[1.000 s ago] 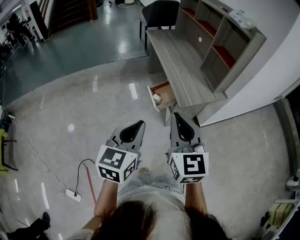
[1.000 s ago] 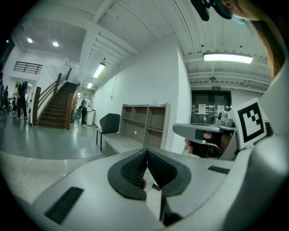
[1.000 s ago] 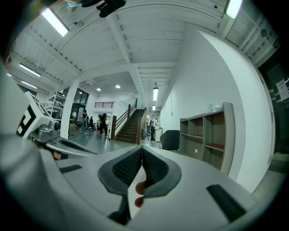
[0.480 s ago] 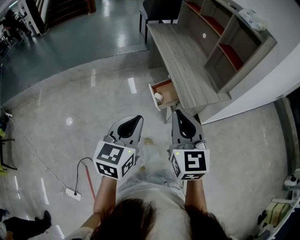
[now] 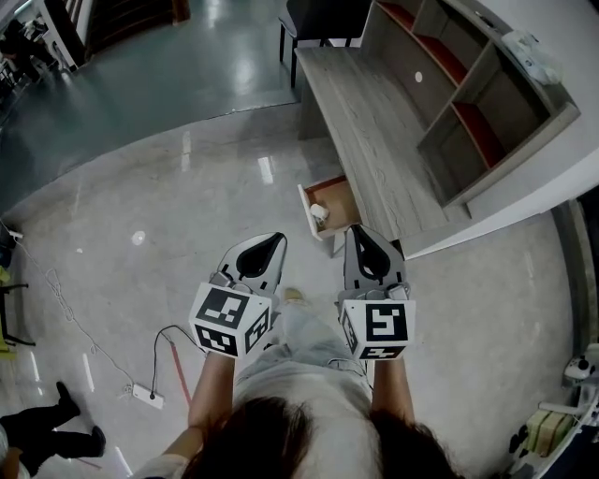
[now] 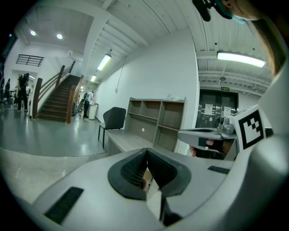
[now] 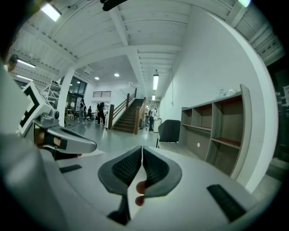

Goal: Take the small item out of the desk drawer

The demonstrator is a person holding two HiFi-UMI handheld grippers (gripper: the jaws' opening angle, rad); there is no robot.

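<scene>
A wooden desk (image 5: 370, 131) with a shelf unit stands ahead at upper right. Its drawer (image 5: 329, 208) is pulled out toward me, red-brown inside. A small pale item (image 5: 319, 212) lies at the drawer's left end. My left gripper (image 5: 276, 240) and right gripper (image 5: 355, 231) are held side by side in front of me, short of the drawer. Both are shut with nothing between the jaws. In the left gripper view the desk (image 6: 126, 142) shows beyond the closed jaws (image 6: 145, 151). The right gripper view shows its closed jaws (image 7: 142, 149) and the shelf unit (image 7: 216, 131).
A dark chair (image 5: 318, 19) stands at the desk's far end. A power strip (image 5: 148, 397) with a cable and a red stick lies on the glossy floor at lower left. A person's legs (image 5: 47, 426) show at the bottom left. Stairs (image 6: 56, 97) rise in the distance.
The desk and open drawer have slid lower and nearer in the head view as I walk toward them. Both grippers stay shut and level.
</scene>
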